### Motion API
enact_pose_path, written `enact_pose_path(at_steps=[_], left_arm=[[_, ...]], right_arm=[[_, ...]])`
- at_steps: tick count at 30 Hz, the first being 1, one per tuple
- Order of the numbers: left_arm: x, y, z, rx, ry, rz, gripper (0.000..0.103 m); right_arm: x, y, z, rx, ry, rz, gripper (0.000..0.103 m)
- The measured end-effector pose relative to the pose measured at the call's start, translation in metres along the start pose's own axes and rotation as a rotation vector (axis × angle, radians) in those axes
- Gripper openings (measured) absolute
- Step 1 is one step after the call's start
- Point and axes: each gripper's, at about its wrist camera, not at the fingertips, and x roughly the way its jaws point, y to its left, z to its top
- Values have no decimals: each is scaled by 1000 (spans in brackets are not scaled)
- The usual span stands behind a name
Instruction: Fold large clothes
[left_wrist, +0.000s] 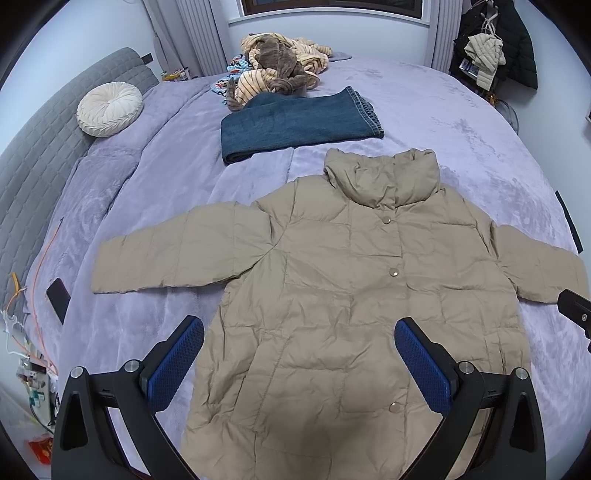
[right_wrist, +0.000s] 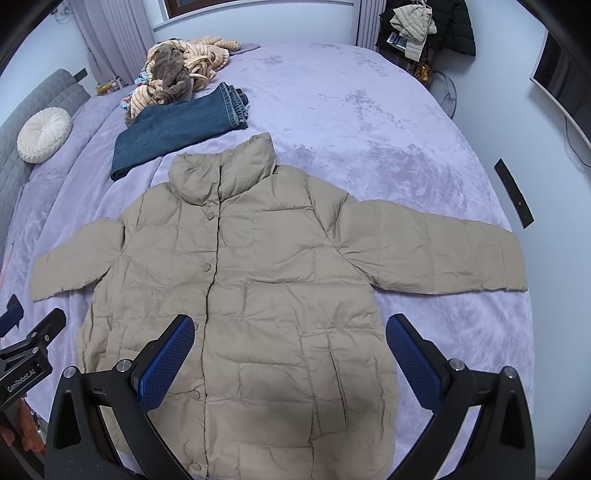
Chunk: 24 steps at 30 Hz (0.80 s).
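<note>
A beige quilted puffer jacket (left_wrist: 332, 280) lies flat and buttoned on the purple bed, collar away from me, both sleeves spread out sideways; it also shows in the right wrist view (right_wrist: 258, 280). My left gripper (left_wrist: 299, 332) is open and empty, hovering over the jacket's lower left part. My right gripper (right_wrist: 290, 332) is open and empty, hovering over the jacket's lower right part. The left gripper's tip also shows at the left edge of the right wrist view (right_wrist: 22, 332).
Folded blue jeans (left_wrist: 299, 125) lie beyond the collar. A pile of striped and brown clothes (left_wrist: 280, 70) sits further back. A round white cushion (left_wrist: 109, 109) rests by the grey headboard (left_wrist: 33, 155). A black phone (left_wrist: 58, 300) lies at the left. The purple blanket (right_wrist: 388, 122) covers the bed.
</note>
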Motion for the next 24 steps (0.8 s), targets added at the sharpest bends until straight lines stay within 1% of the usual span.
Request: enact_pose_path(at_steps=[24], left_arm=[[0, 2, 1, 0, 1, 0, 103]], right_arm=[[0, 2, 1, -1, -2, -1, 103]])
